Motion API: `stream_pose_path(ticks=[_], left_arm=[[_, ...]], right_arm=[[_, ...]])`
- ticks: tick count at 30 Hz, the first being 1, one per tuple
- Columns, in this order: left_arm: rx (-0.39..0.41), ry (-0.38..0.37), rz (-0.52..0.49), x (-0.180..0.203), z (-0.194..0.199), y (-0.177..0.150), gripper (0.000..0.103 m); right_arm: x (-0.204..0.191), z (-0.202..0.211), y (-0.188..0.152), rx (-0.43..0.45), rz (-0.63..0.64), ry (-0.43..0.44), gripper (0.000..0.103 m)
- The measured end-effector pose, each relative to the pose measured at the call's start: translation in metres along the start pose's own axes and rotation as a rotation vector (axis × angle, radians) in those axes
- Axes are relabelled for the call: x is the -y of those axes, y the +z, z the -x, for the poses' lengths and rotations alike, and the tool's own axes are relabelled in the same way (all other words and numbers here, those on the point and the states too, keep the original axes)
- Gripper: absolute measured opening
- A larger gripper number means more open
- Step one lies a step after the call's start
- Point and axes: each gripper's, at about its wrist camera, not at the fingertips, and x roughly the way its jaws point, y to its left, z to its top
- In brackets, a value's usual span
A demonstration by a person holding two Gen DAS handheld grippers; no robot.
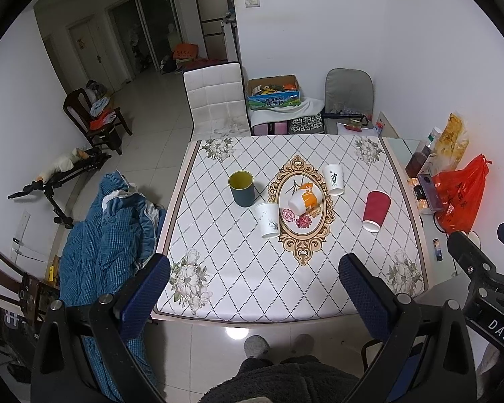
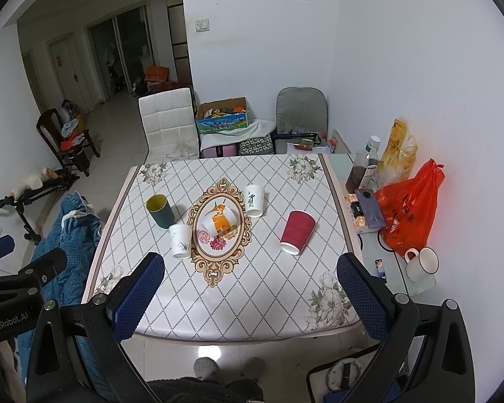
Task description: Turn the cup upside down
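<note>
Several cups stand on the patterned table (image 1: 218,268) (image 2: 268,302). A dark green cup with yellow inside (image 1: 241,188) (image 2: 159,210) is upright, mouth up. A white paper cup (image 1: 268,220) (image 2: 180,240), a white cup with writing (image 1: 333,179) (image 2: 254,200) and a red cup (image 1: 375,211) (image 2: 297,232) stand mouth down. An orange and white cup (image 1: 304,198) (image 2: 218,221) lies on its side in the middle. My left gripper (image 1: 253,290) and right gripper (image 2: 250,290) are open and empty, held back over the table's near edge.
A red plastic bag (image 1: 460,198) (image 2: 408,206), bottles (image 2: 363,164), a phone (image 2: 369,208) and a white mug (image 2: 421,263) crowd the right side. A blue quilt (image 1: 107,235) lies left of the table. A white chair (image 1: 215,100) stands behind.
</note>
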Motion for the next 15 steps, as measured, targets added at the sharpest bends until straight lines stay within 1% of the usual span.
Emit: stream_pose_path(ticks=[8,15], left_arm=[[0.018,-0.002,-0.001,0.0043,0.0076,0.0036,0.103],[0.018,-0.005,0.0,0.0039,0.0078,0.0038,0.103]], right_arm=[[-0.0014,0.0023,0.0029,0.006,-0.001,0.003,0.103],[-0.0007,0.0029,0.0045,0.006,0.0,0.005,0.103]])
